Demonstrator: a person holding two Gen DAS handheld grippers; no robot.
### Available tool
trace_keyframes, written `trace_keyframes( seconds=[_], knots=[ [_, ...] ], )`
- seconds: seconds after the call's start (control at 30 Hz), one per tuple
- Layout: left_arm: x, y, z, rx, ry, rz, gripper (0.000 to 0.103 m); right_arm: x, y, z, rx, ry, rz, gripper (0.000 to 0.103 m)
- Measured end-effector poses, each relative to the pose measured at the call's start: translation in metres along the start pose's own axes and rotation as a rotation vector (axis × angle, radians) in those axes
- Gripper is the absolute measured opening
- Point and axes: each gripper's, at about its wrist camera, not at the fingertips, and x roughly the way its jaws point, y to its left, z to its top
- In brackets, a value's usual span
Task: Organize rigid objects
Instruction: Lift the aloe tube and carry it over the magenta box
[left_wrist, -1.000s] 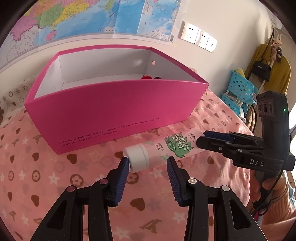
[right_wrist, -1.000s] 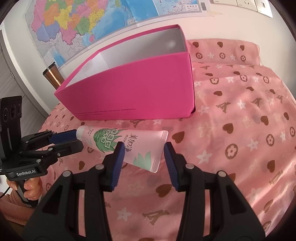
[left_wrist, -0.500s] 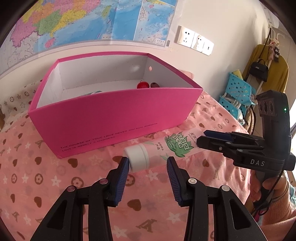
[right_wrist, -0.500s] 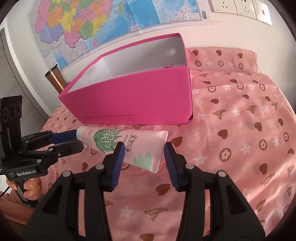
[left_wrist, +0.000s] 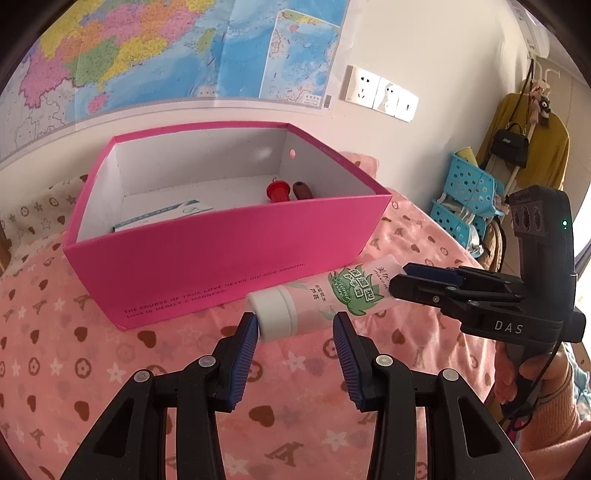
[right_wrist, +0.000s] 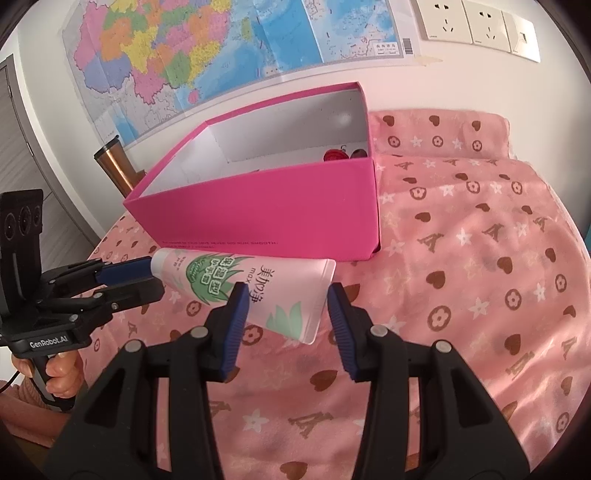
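A pink tube with a white cap and green leaf print (left_wrist: 325, 295) (right_wrist: 258, 288) is held up in front of the open pink box (left_wrist: 229, 243) (right_wrist: 280, 218). My left gripper (left_wrist: 295, 332) closes on the cap end. My right gripper (right_wrist: 284, 306) closes on the flat tail end. Each gripper also shows in the other's view, the right one (left_wrist: 402, 280) and the left one (right_wrist: 147, 273). The tube is above the pink patterned cloth (right_wrist: 480, 295), lower than the box rim. Inside the box lie a red cap item (left_wrist: 277, 190), a brown item (left_wrist: 301, 189) and a blue-white packet (left_wrist: 162, 216).
A wall with a map (left_wrist: 166, 55) and sockets (left_wrist: 380, 92) stands behind the box. A copper tumbler (right_wrist: 114, 166) stands left of the box. Blue baskets (left_wrist: 469, 195) and a yellow coat with a black bag (left_wrist: 513, 147) are to the right.
Both grippers have risen with the tube between them, so the box interior shows more. The grip on the tube is unchanged.
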Motion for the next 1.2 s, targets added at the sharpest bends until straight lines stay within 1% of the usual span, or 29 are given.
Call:
trace_keyframes(
  seconds=[0.47,1.2],
  knots=[
    [-0.006,-0.005,0.008,0.011,-0.031,-0.005,0.042,-0.006,-0.001,0.004,-0.003,-0.02,-0.004,0.047],
    [-0.008,-0.011,0.016,0.024,-0.052,-0.003,0.042,-0.013,-0.001,0.01,-0.016,-0.045,-0.017,0.047]
  ],
)
